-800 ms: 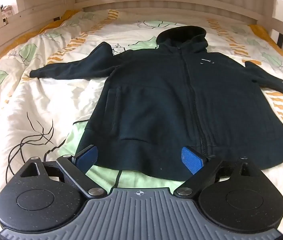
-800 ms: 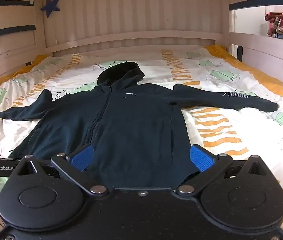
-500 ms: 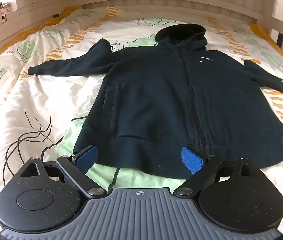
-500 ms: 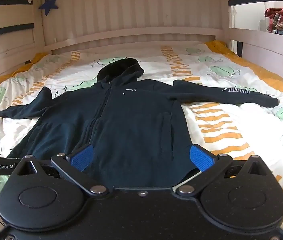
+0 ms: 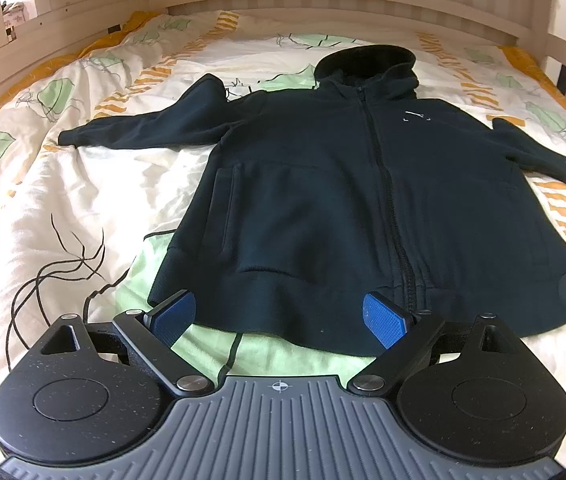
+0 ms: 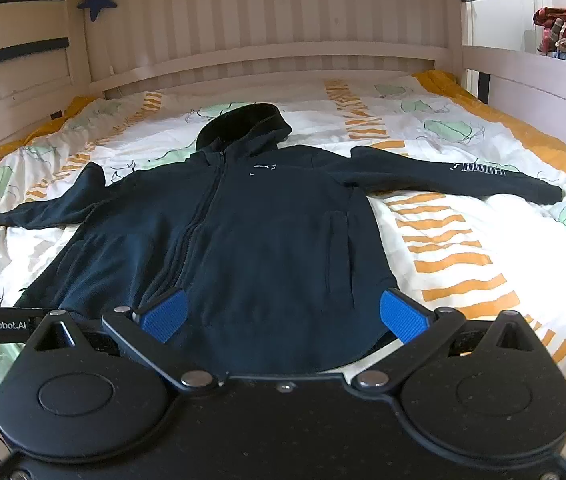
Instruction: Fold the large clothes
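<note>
The hooded jacket [image 5: 323,200] lies spread flat on the bed, front up and zipped, filling the middle of both views. It is dark, nearly black. Its hood [image 5: 367,60] points toward the headboard [image 6: 267,52] at the top of the frame, and its hem [image 5: 283,320] runs along the bottom, nearest to me.

In my left wrist view one sleeve [image 5: 143,128] stretches out to the upper left, and the other runs off the right edge. In my right wrist view that second sleeve [image 6: 463,176] reaches toward the right side, with white lettering near the cuff. A small white mark [image 6: 263,168] sits on the chest beside the zipper [image 6: 207,208].

My left gripper [image 5: 279,316] is spread wide, its blue pads [image 5: 173,314] standing over the hem with nothing clamped between them; whether they touch the fabric I cannot tell. My right gripper [image 6: 283,314] is likewise wide apart and holds nothing, its blue pads [image 6: 401,316] framing the lower right part of the jacket in the frame.

The quilt [image 5: 63,208] under the jacket is cream with green leaves, orange stripes and thin black line drawings. A blue star [image 6: 99,0] hangs at the upper left of the right wrist view, on the pale wooden bed frame [image 6: 523,76].
</note>
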Tool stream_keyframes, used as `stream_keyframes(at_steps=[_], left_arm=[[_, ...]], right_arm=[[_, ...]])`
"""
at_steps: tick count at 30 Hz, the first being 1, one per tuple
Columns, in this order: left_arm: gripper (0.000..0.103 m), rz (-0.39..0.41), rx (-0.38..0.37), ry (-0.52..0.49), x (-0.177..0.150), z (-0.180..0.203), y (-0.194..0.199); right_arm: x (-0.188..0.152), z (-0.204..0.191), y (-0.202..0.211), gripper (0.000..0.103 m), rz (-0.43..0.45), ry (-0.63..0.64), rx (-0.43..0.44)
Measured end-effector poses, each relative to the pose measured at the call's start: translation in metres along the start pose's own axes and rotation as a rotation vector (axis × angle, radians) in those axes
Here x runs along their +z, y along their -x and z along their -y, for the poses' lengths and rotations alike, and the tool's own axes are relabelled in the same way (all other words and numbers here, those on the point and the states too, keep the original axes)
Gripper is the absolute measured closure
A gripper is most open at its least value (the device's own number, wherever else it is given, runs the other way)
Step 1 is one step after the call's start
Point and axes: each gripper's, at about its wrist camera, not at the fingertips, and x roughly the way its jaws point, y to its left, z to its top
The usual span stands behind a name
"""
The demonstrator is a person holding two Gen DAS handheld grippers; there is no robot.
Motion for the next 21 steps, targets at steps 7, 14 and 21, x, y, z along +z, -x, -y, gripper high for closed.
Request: stream_keyframes(at_steps=[7, 14, 21], left_arm=[[0.011, -0.008, 0.001, -0.002, -0.0004, -0.0011, -0.0025], [0.011, -0.007, 0.000, -0.001, -0.0008, -0.0013, -0.0031], [0.011, -0.005, -0.008, -0.013, -0.0025, -0.0001, -0.0033]], right_arm=[[-0.0014, -0.0016, -0.0034, 0.001, -0.027, 0.001, -0.009], [-0.0023, -0.0033, -0.0054, 0.001, -0.052, 0.003, -0.018], [-0.0017, -0.0083, -0.0064, 0.001, -0.064, 0.016, -0.015]])
